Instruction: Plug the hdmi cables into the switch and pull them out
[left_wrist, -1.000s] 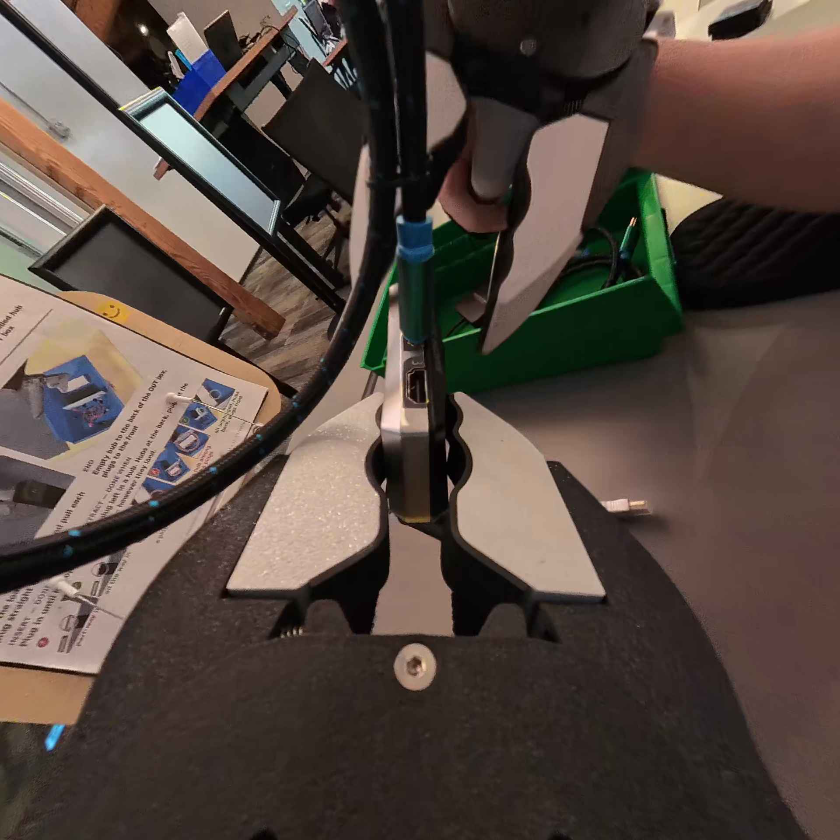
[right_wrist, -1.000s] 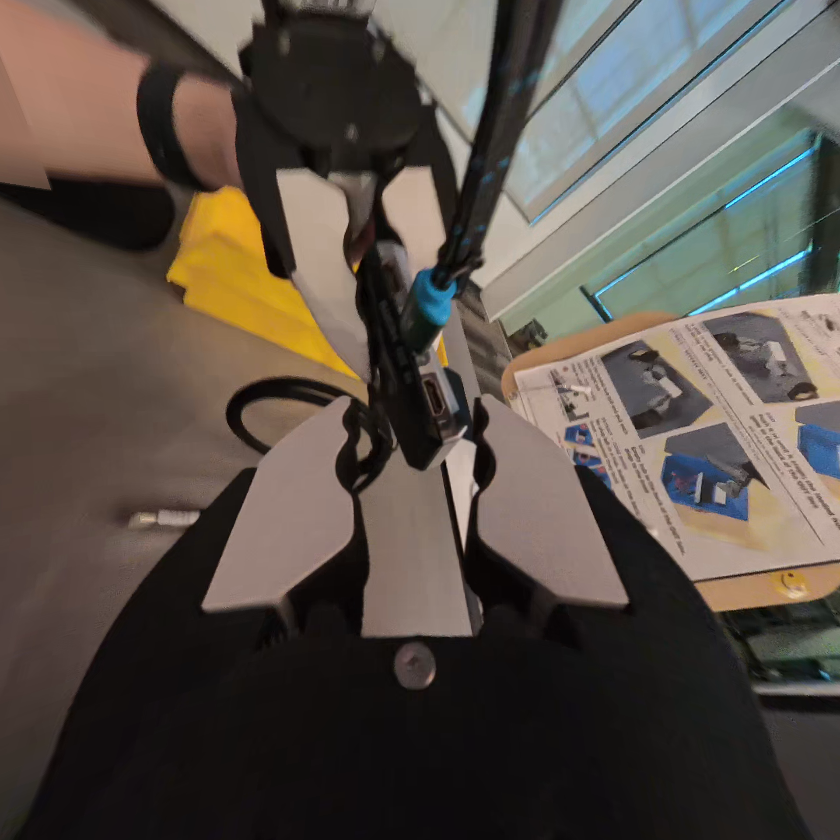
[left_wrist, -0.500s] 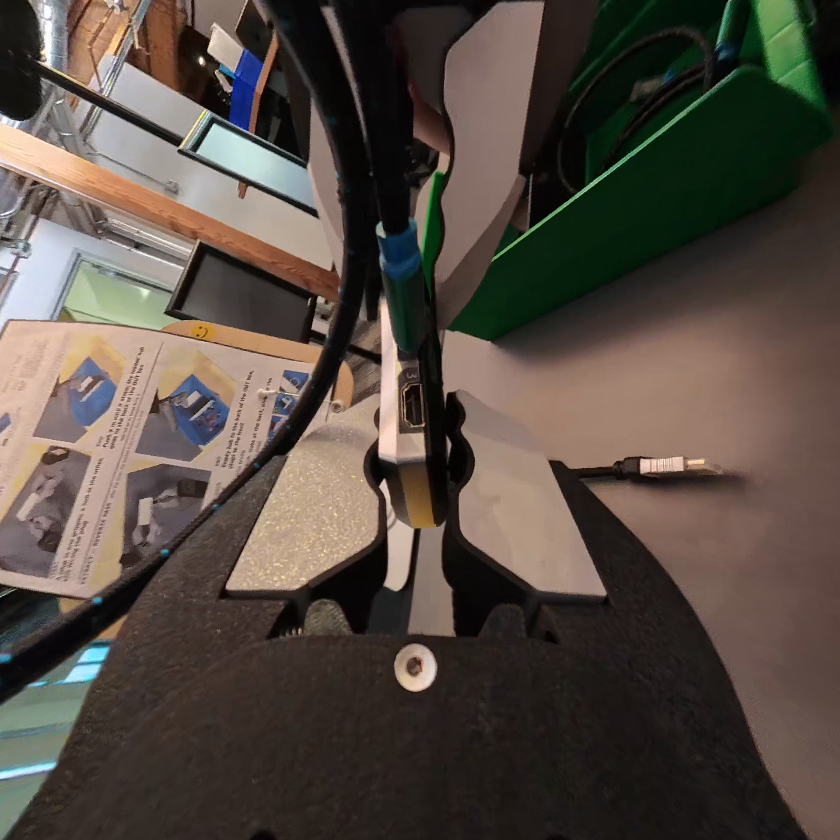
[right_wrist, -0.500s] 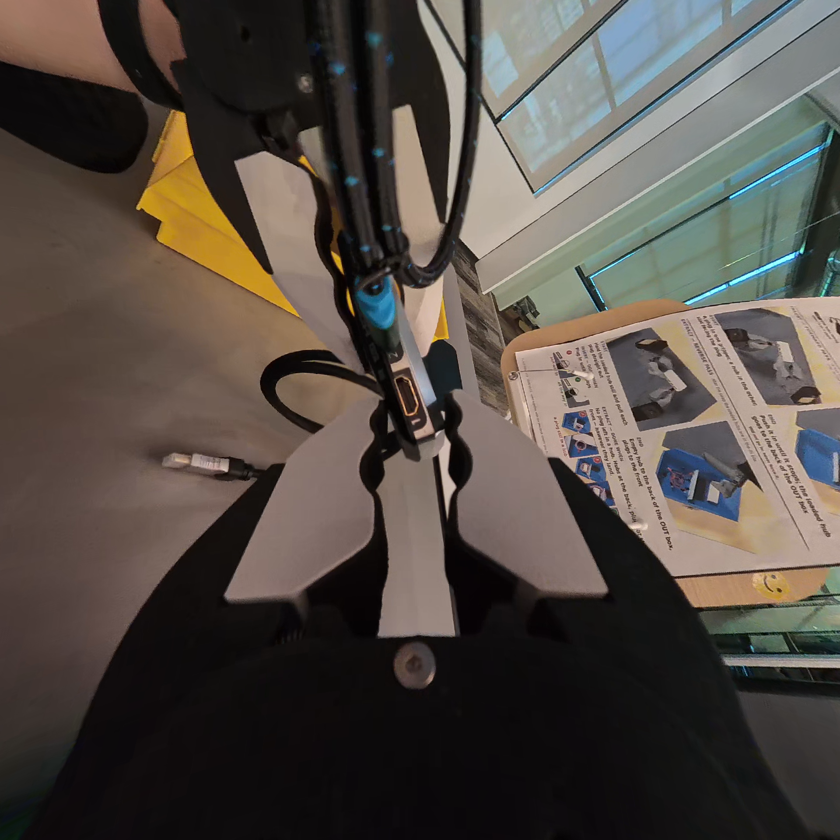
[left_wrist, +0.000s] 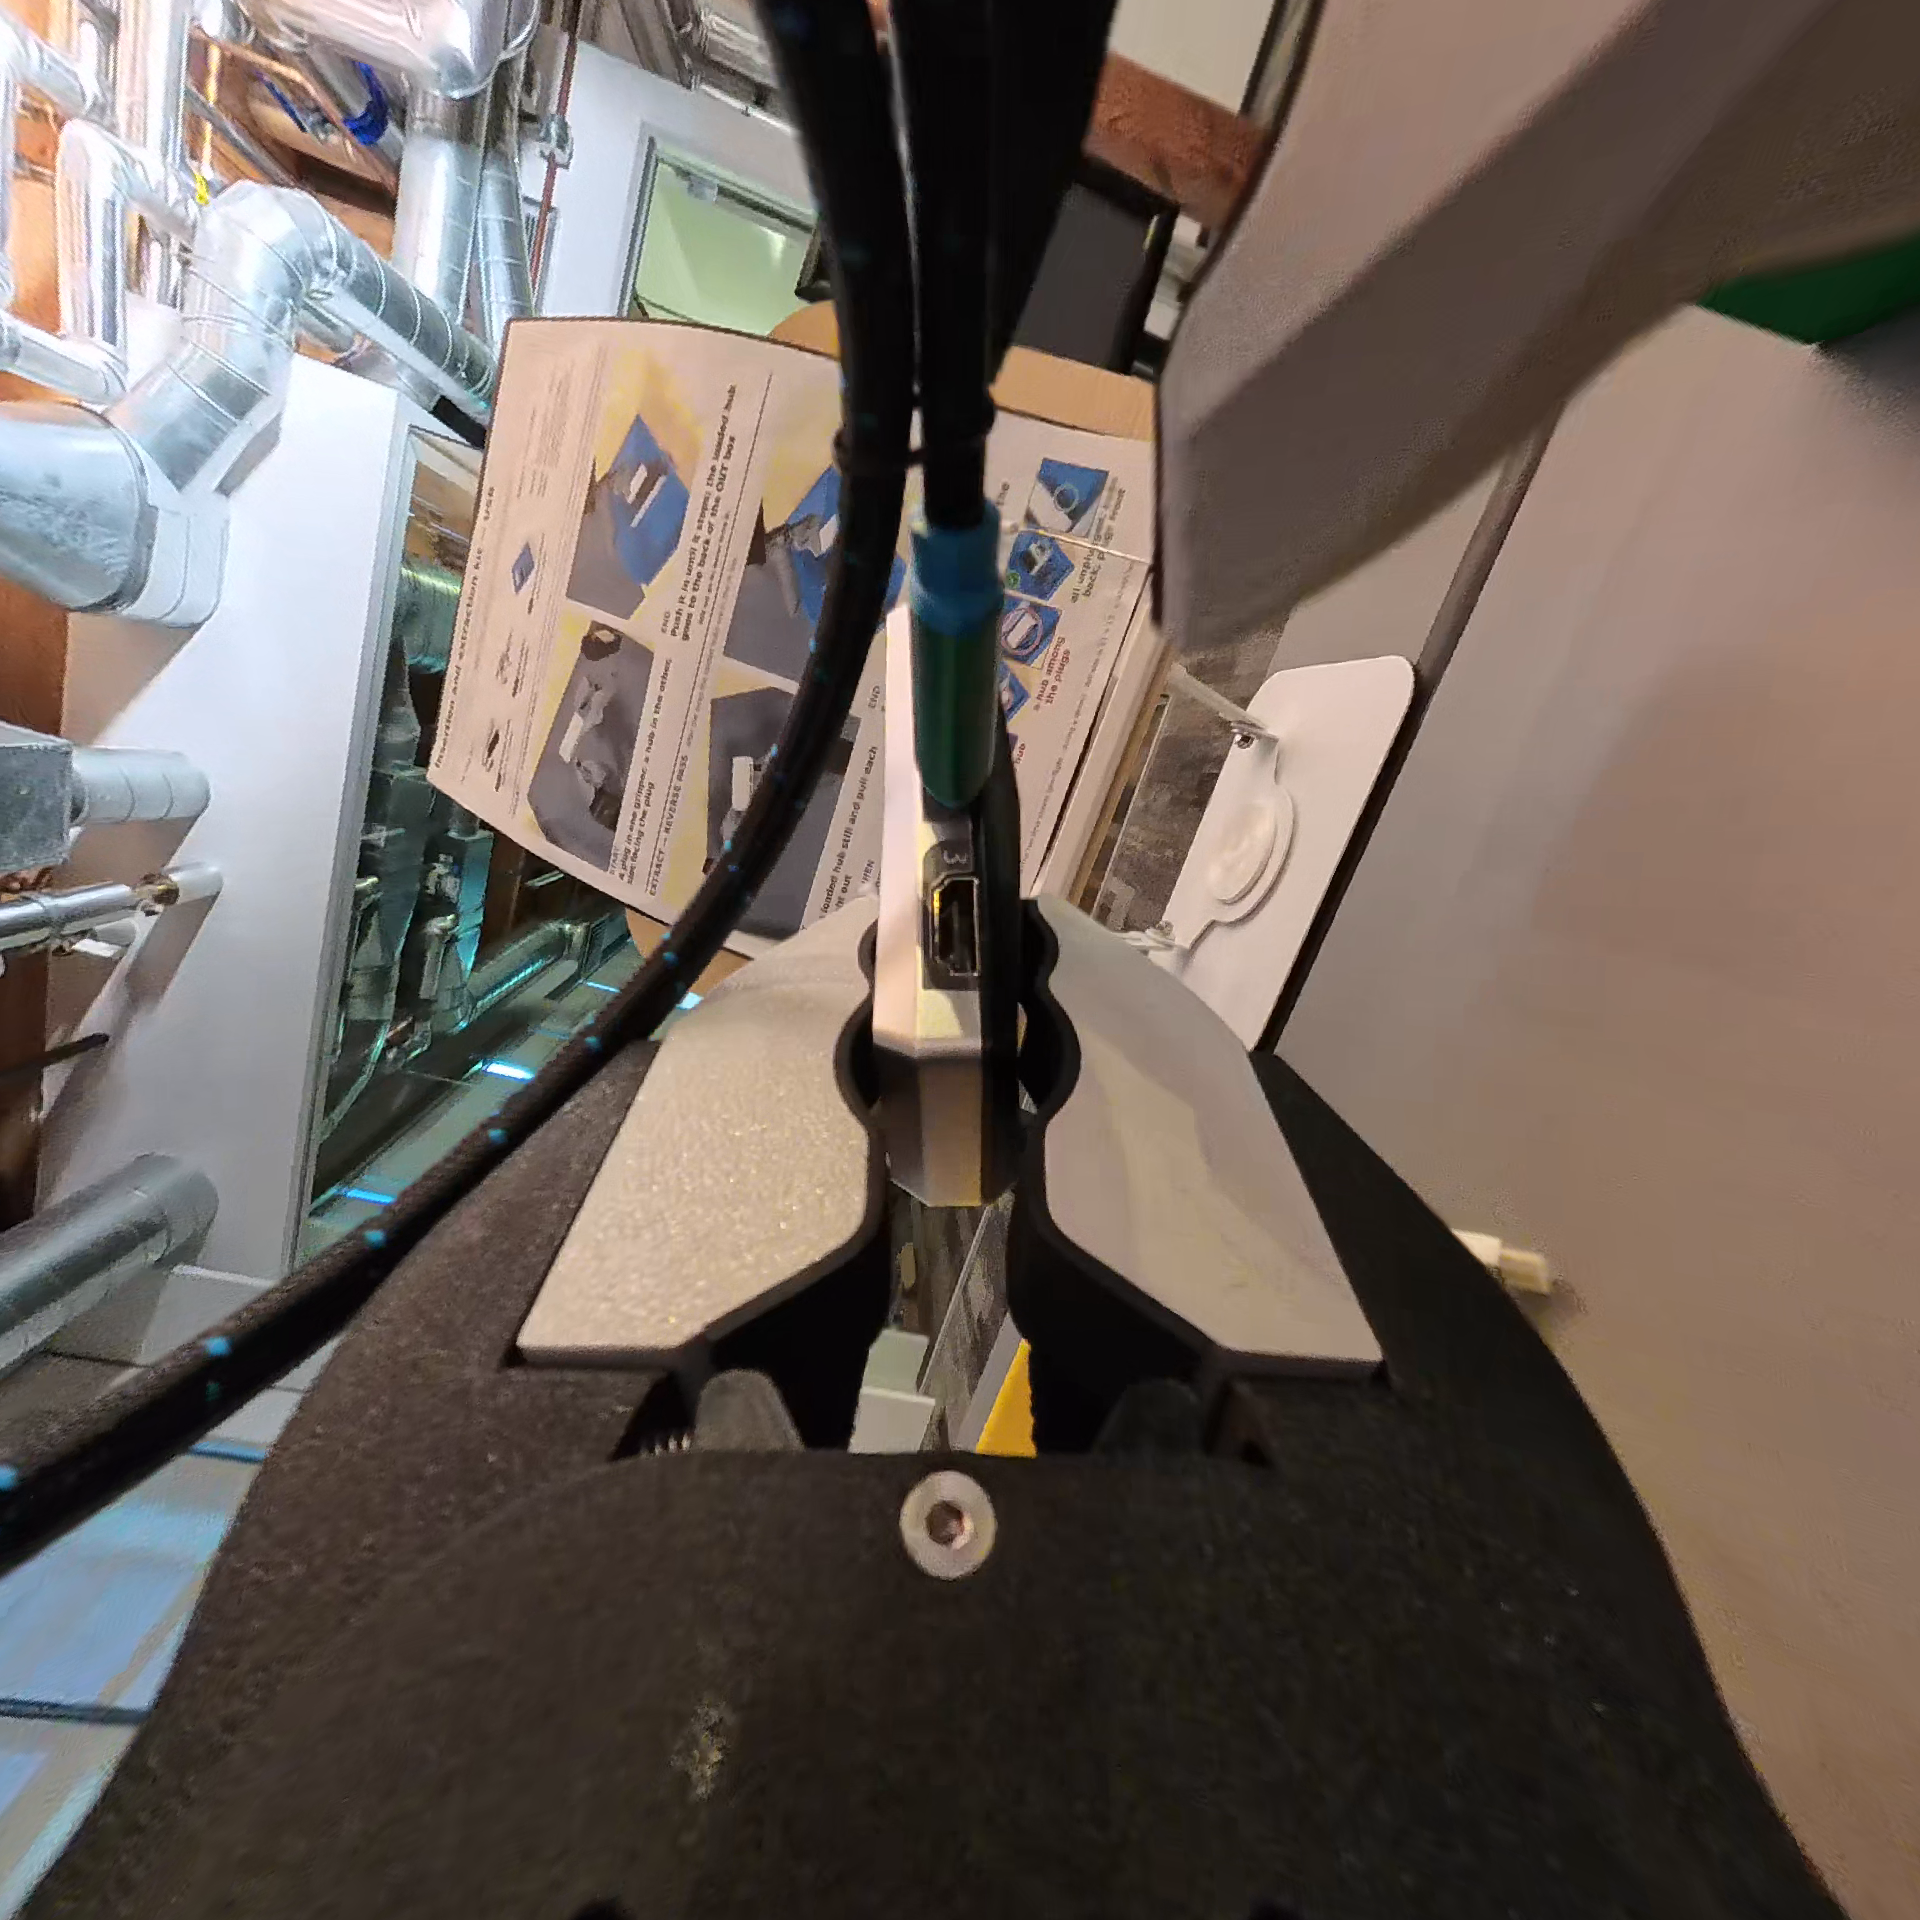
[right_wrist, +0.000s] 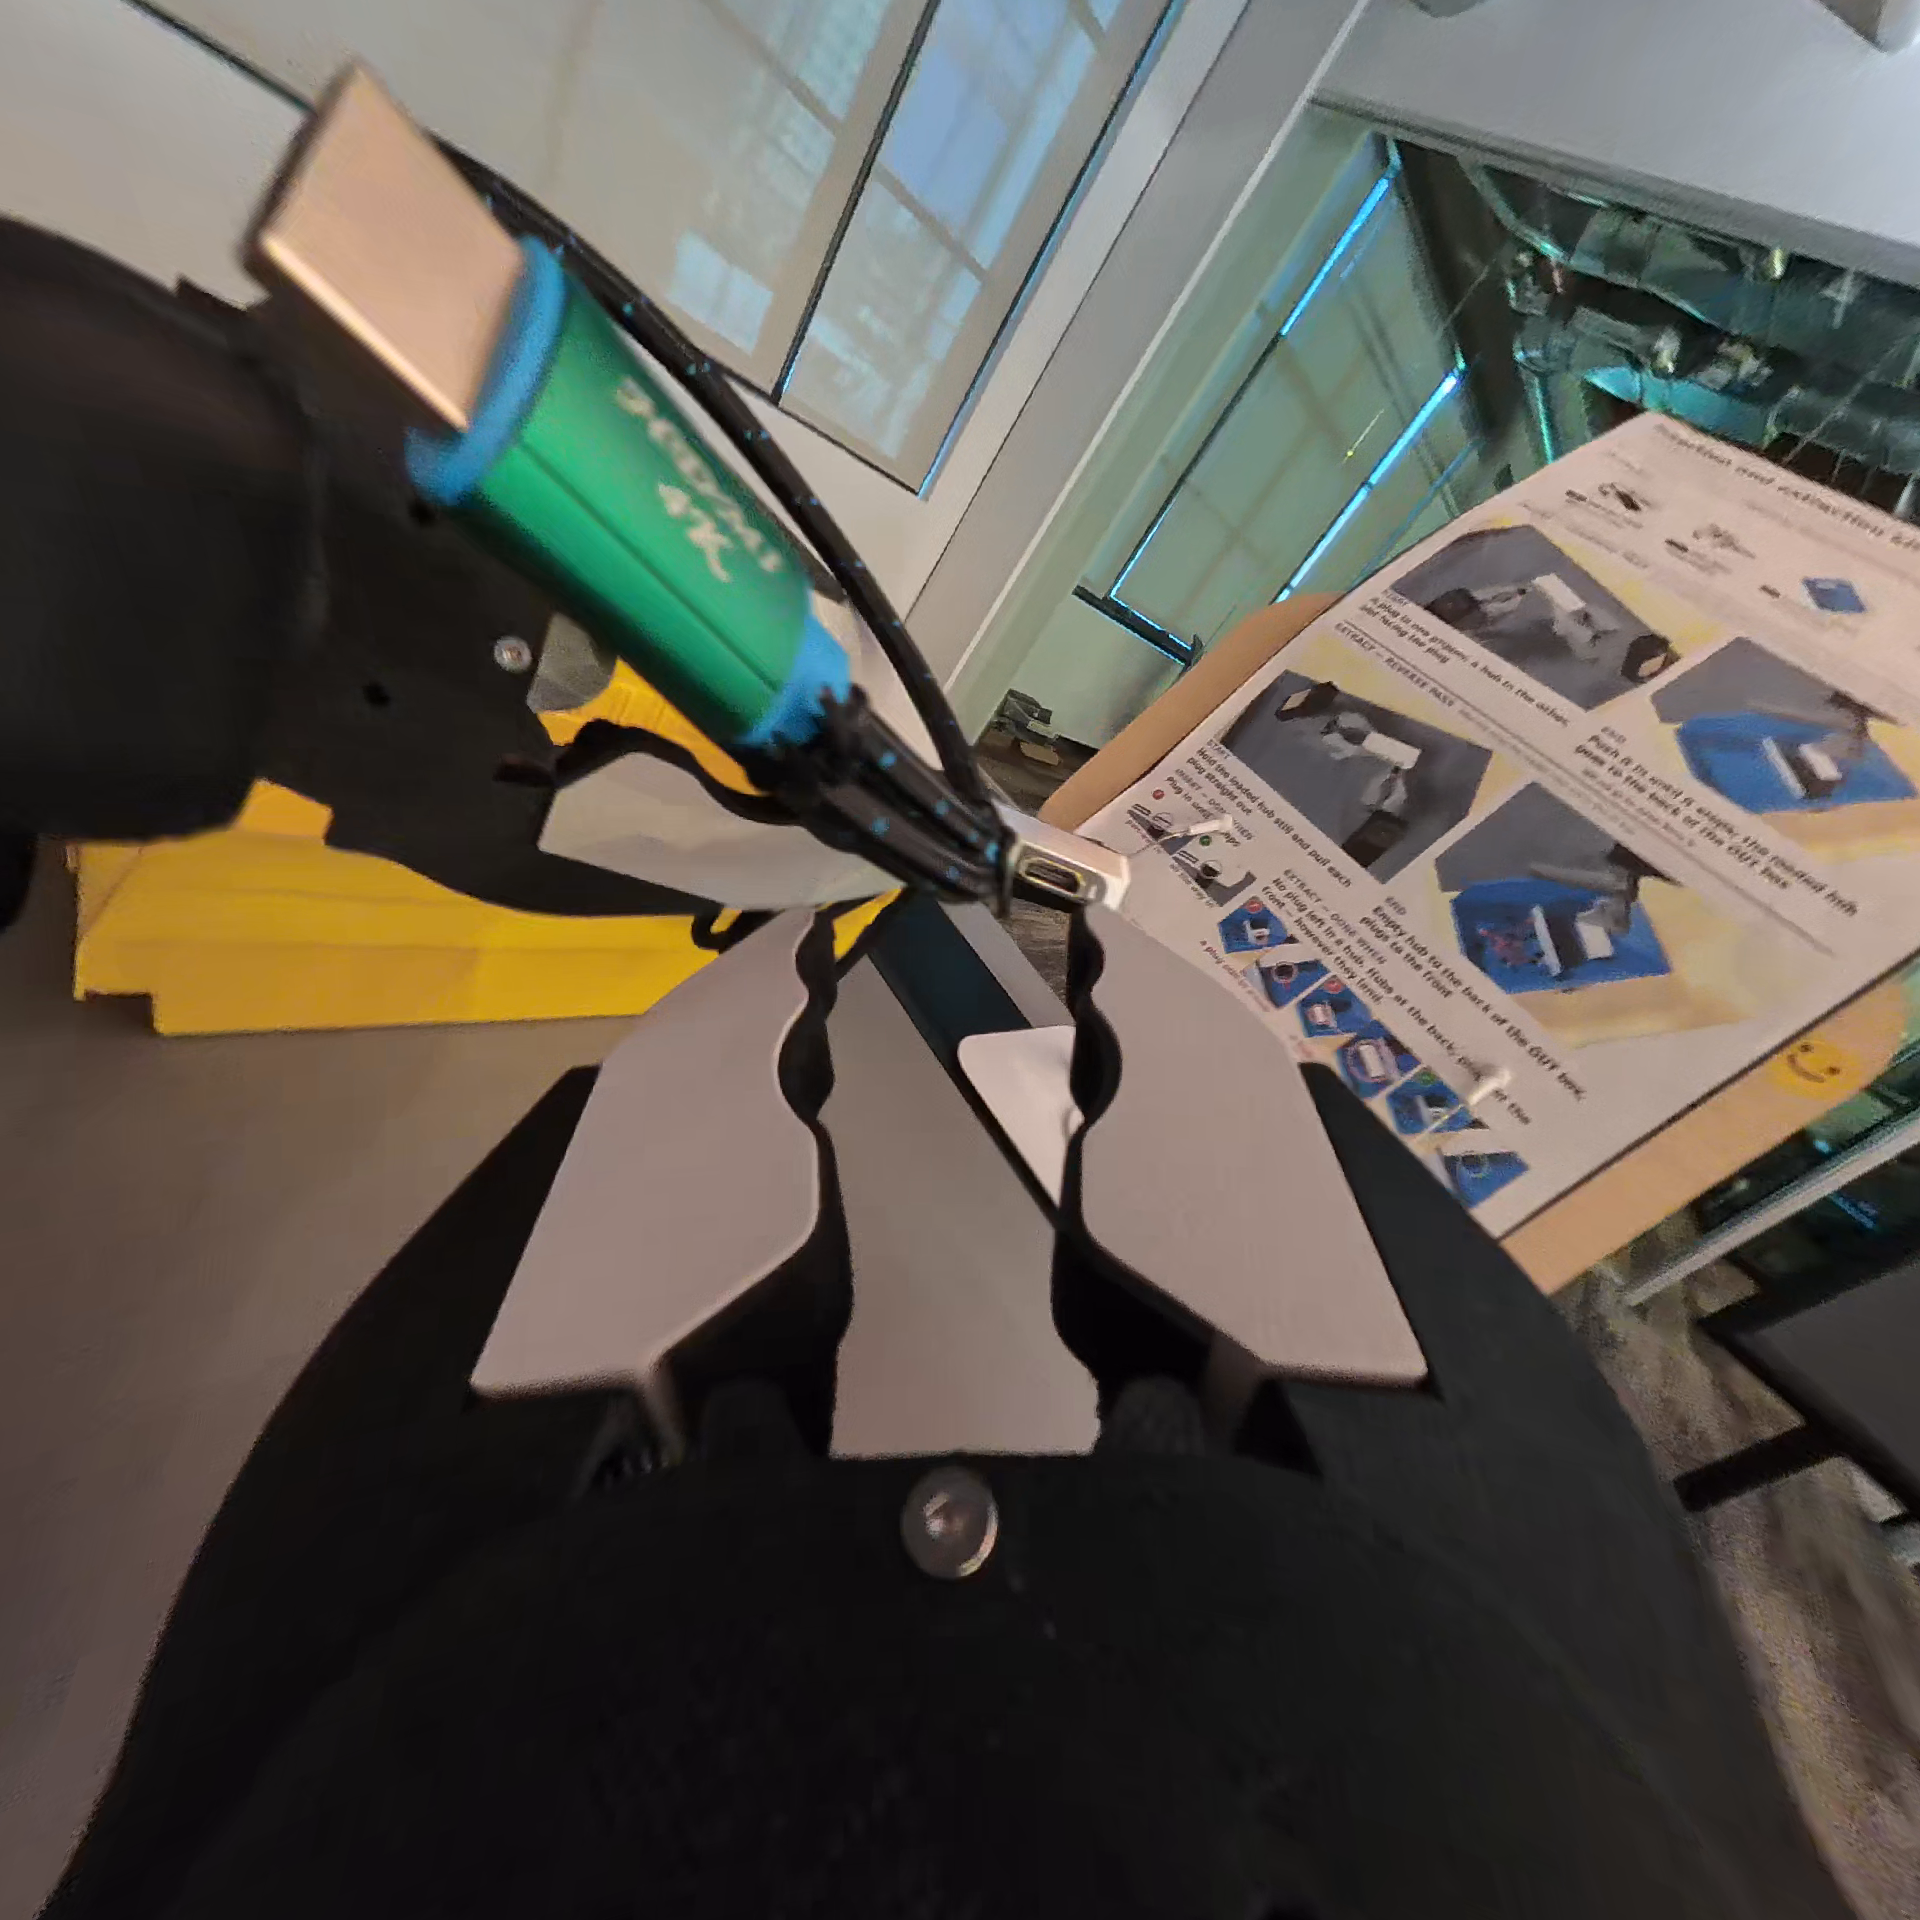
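The left claw is clamping the switch by its lower end and holding it up off the desk, near the edge facing the poster. One green plug is sitting in the switch's upper socket, while the port below it is showing empty. The right claw is hanging with its fingers parted and nothing between them, just short of the switch. A second, loose plug is dangling bare-tipped close to that claw's camera, and the braided cable is looping wide across the left claw's side. The likely trouble is the loop or the loose plug catching on a finger as the right claw is closing in, dragging the switch askew. Since the left claw is pinching only the switch's end, a pull that is not straight along the socket is risking the switch pivoting or slipping out, or the seated plug bending.
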